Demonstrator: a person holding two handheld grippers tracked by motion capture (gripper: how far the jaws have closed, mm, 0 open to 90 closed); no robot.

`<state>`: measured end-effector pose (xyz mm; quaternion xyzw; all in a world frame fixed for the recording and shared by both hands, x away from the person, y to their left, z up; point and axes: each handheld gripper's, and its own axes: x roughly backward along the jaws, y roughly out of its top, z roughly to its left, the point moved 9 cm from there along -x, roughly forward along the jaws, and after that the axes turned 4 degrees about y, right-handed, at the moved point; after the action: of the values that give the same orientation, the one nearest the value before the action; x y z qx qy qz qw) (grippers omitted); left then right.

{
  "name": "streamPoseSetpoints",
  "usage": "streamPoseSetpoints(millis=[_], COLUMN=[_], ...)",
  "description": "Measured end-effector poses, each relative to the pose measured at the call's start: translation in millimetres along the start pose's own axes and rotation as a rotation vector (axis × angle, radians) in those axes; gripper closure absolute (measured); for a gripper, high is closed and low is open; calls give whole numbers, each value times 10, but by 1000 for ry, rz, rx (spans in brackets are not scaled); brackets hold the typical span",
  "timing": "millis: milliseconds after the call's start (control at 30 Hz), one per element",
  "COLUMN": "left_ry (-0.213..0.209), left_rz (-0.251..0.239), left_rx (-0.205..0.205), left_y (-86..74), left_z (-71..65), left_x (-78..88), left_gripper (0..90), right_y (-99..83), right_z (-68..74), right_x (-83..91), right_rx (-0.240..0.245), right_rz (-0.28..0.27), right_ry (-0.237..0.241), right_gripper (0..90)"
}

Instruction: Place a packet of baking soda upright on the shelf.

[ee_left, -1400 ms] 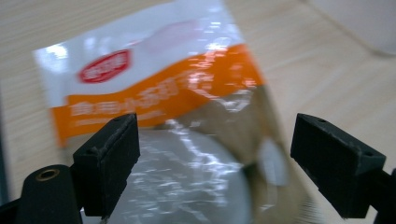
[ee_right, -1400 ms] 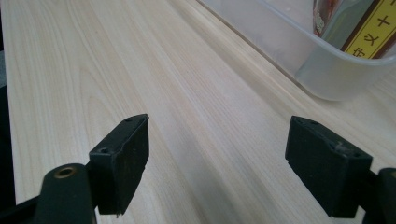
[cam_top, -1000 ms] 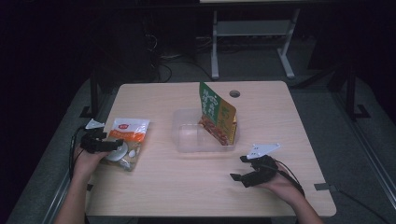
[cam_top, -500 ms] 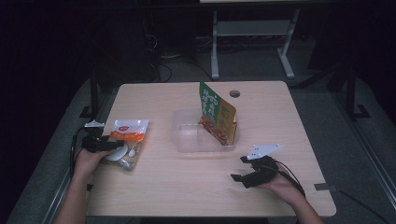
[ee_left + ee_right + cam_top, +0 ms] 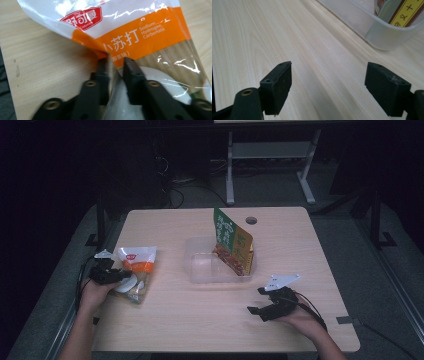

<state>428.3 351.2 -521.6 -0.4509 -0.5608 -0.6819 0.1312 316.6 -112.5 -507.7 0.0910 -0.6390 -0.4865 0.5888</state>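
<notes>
Fingers of the left gripper (image 5: 115,62) pinch a fold of the baking-soda bag (image 5: 140,32); the jaws have just been closing, and the film bunches up between the two black pads. That bag (image 5: 136,272), white and orange with a clear lower part showing white powder, lies at the left edge of the table (image 5: 200,320), with the left gripper (image 5: 111,276) at its near left side. Right gripper (image 5: 262,306): jaws spread wide with nothing between them, resting over bare wood near the front right of the table; in the right gripper view its jaws (image 5: 328,85) frame plain tabletop. Clear plastic tub (image 5: 215,265): stands at mid-table, well apart from both grippers, holding one green-and-brown packet (image 5: 232,242) that leans upright against its right end. Tub wall (image 5: 384,32) and the packet's yellow strip (image 5: 405,12) appear ahead of the right gripper.
</notes>
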Motion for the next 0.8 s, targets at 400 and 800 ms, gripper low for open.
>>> streamPoseSetpoints(millis=[400, 800], left_ry=[-68, -187], left_rz=[-80, -217], left_rx=[-5, -45], left_y=[98, 323], left_z=[-116, -526], left_x=[182, 630], left_gripper=[894, 897], right_y=[12, 54], right_z=[1, 12], right_x=[14, 30], right_rx=[-15, -35], right_rz=[-18, -38], right_ry=[10, 26], right_gripper=[211, 187])
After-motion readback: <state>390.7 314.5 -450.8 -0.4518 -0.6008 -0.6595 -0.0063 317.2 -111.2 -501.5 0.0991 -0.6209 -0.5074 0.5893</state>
